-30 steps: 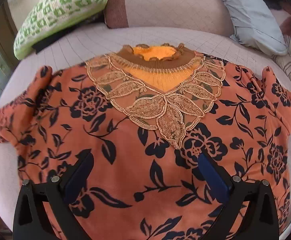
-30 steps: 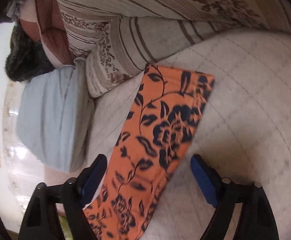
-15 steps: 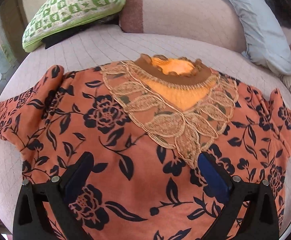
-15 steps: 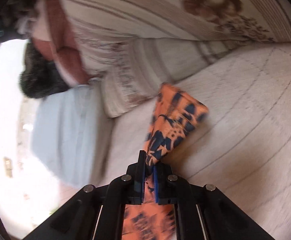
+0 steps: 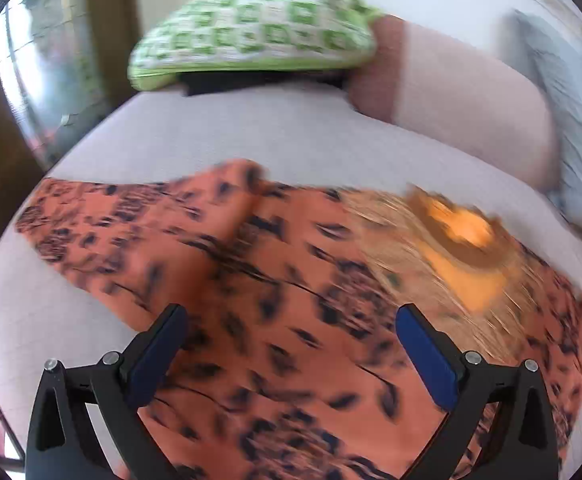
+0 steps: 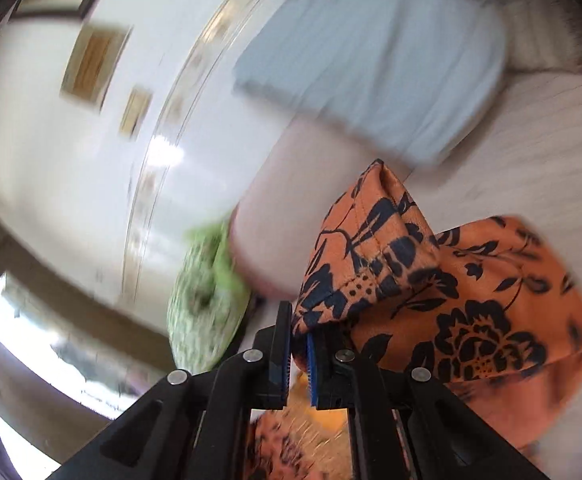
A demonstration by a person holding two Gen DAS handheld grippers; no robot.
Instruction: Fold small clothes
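On the pale quilted bed (image 5: 251, 136) an orange floral blouse (image 5: 275, 280) lies spread front-up, lace neckline (image 5: 463, 240) toward the pillows. Left gripper (image 5: 291, 344): fingers wide apart, hovering over the blouse body, holding nothing; probably lining up on the left sleeve (image 5: 103, 216), which lies flat at the bed's edge. Right gripper (image 6: 298, 354): fingers pinched shut on the right sleeve (image 6: 375, 248), lifted clear of the bed and bunched above the pads, likely so it can be carried inward over the chest as a first fold. Green-checked cushion (image 5: 259, 28) and grey-blue pillow (image 6: 379, 60) sit at the head, well apart from the work. Both views are motion-smeared. Hem is cut off below the left view; where exactly the pads bite the sleeve is hard to make out.
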